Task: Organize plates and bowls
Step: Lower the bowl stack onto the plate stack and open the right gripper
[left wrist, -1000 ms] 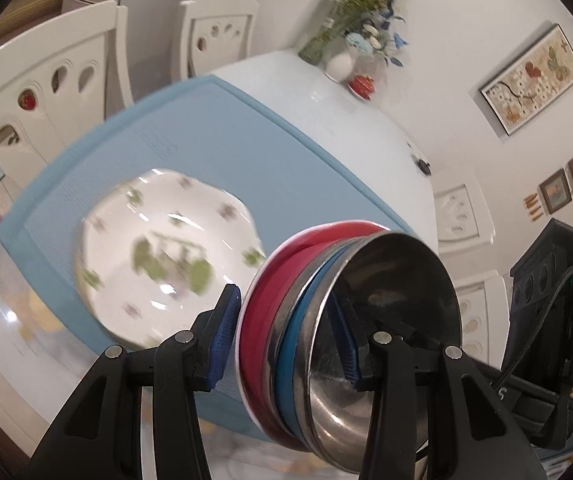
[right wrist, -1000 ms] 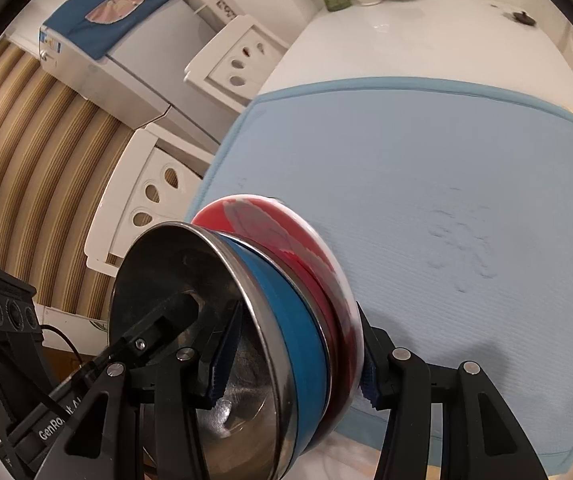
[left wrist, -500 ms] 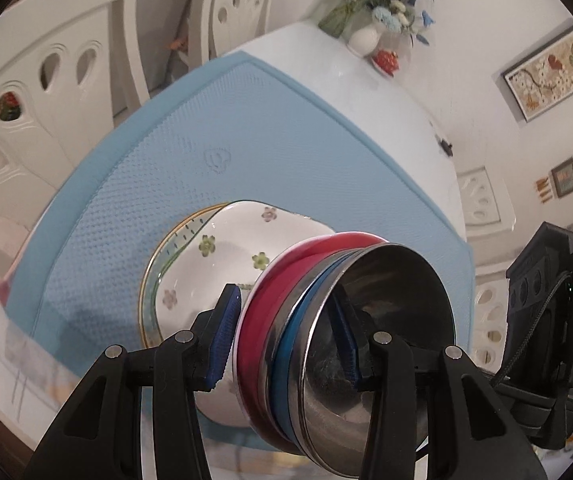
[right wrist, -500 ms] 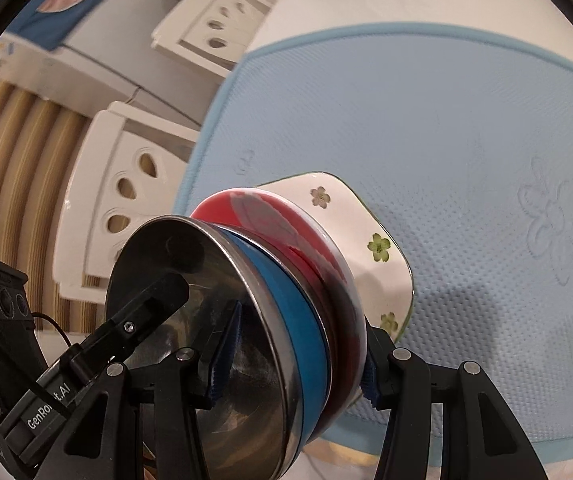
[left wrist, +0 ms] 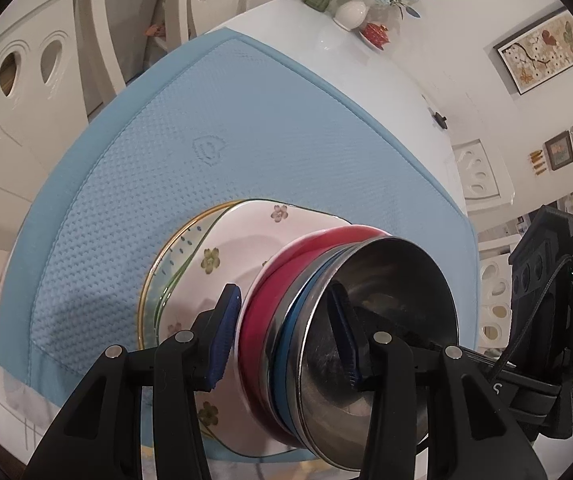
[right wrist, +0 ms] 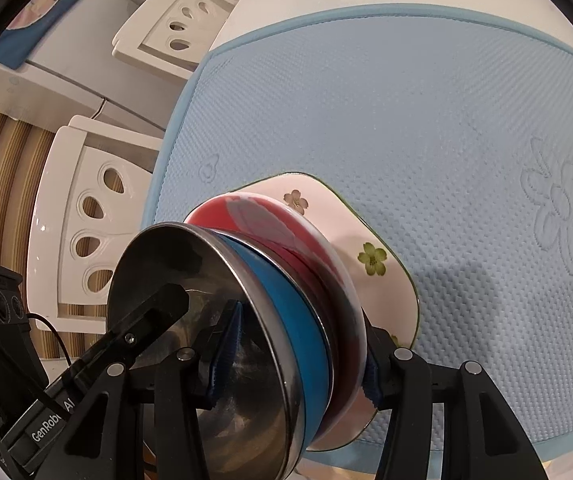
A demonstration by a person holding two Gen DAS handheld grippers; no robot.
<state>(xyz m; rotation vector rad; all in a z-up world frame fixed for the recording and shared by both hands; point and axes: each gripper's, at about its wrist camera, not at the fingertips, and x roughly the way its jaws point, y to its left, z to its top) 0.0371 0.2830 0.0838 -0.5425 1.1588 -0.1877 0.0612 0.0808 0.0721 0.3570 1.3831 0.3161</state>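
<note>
left claw [left wrist: 282,336]: clamped on the bowl stack, one blue pad against the red bowl's outside, the other inside the steel bowl

right claw [right wrist: 298,364]: clamped on the same stack from the opposite side, one pad inside the steel bowl, the other behind the red bowl's rim

bowl stack: three nested bowls, held on edge between both claws, tilted with the mouth toward the cameras; steel bowl [left wrist: 382,344] innermost, blue bowl [right wrist: 298,336] in the middle, red bowl [left wrist: 274,304] outermost

plates: a floral plate [left wrist: 226,256] lies on a gold-rimmed plate [left wrist: 166,264], both flat at the near edge of the mat; the stack now hangs just over them, the red bowl close to the floral plate, contact not clear

change: a second ago the stack was off to one side of the plates and higher, with open mat beneath it in the right view; both claws have since come down and across, so the plates now sit directly behind the bowls, and the last half second shows little further travel

meaning, as a judgement: the carry looks finished and the set-down is in hand; bowls on plates would make one pile

surroundings: blue mat [right wrist: 426,120] on a white table [left wrist: 350,72]; white chairs [right wrist: 86,232] alongside; vase [left wrist: 350,12] at the far end
</note>
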